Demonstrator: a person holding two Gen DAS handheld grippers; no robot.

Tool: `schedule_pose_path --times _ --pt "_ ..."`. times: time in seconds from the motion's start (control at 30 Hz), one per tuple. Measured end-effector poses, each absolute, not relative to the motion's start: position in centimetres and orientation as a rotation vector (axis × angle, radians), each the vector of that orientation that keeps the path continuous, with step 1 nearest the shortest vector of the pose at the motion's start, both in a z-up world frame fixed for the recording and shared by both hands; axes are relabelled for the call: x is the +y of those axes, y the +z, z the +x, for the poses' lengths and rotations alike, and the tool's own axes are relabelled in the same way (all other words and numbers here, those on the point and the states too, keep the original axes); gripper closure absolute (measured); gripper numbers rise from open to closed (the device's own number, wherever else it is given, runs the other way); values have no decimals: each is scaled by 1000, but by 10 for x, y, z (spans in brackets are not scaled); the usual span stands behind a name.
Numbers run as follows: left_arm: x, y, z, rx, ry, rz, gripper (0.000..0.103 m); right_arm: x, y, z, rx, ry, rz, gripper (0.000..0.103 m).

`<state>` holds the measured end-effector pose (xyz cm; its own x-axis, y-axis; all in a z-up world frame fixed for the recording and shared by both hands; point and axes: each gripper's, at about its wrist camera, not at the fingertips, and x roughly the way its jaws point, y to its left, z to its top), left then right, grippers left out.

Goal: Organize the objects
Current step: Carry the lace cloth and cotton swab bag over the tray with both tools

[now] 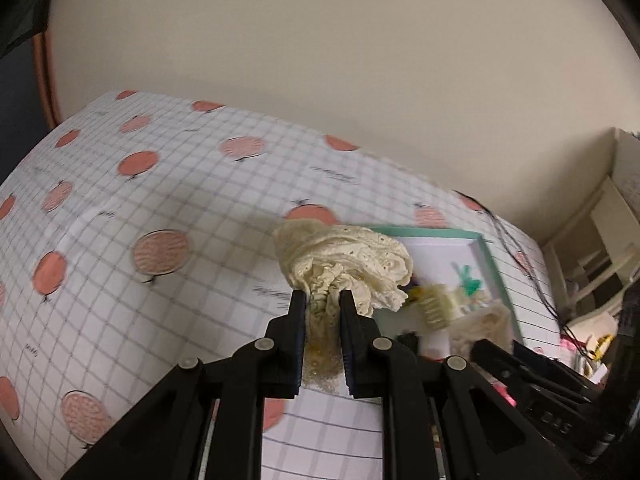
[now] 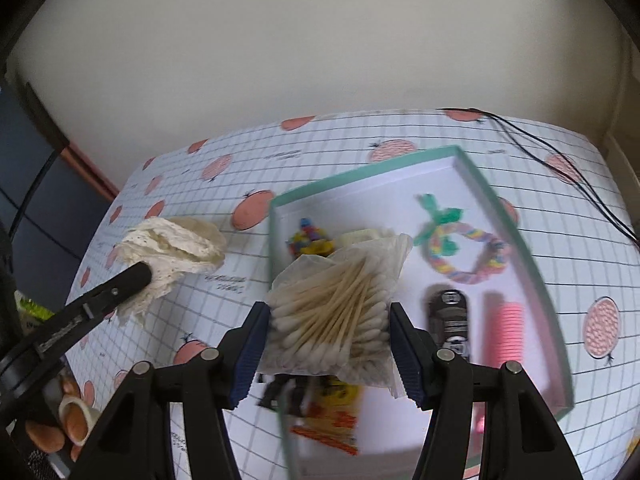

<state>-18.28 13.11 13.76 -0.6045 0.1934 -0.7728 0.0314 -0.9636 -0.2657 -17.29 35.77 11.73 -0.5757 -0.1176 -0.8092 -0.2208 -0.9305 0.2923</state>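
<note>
Two grippers: left gripper (image 1: pixel 323 300) pinches a cream lace scrunchie (image 1: pixel 344 264), right gripper (image 2: pixel 330 344) clamps a cotton-swab bag (image 2: pixel 340 304) above a teal-rimmed tray (image 2: pixel 532 280).

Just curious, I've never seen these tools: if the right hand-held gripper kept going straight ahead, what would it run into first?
Probably the floor of the green-edged tray. The right hand-held gripper, holding a bag of cotton swabs, points down into it, near a yellow toy. Depth is unclear.

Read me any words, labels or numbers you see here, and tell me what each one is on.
Nothing reads clearly.
Tablecloth: small script printed between the peach dots, too blurred to read.
Black tube in the green-rimmed box: label too small to read.
Yellow and orange packet: print motion-blurred, unreadable.
Bag of cotton swabs: no visible text.
</note>
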Motion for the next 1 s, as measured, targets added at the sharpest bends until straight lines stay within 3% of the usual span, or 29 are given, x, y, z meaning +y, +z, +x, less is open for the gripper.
schedule_pose_path --times 0.4,1.0 --pt "196 140 -186 -255 2608 -1280 87 407 110 -159 636 2572 -1351 41" --pt "250 106 -201 -94 2525 -1320 86 435 90 -160 529 2447 -1313 41"
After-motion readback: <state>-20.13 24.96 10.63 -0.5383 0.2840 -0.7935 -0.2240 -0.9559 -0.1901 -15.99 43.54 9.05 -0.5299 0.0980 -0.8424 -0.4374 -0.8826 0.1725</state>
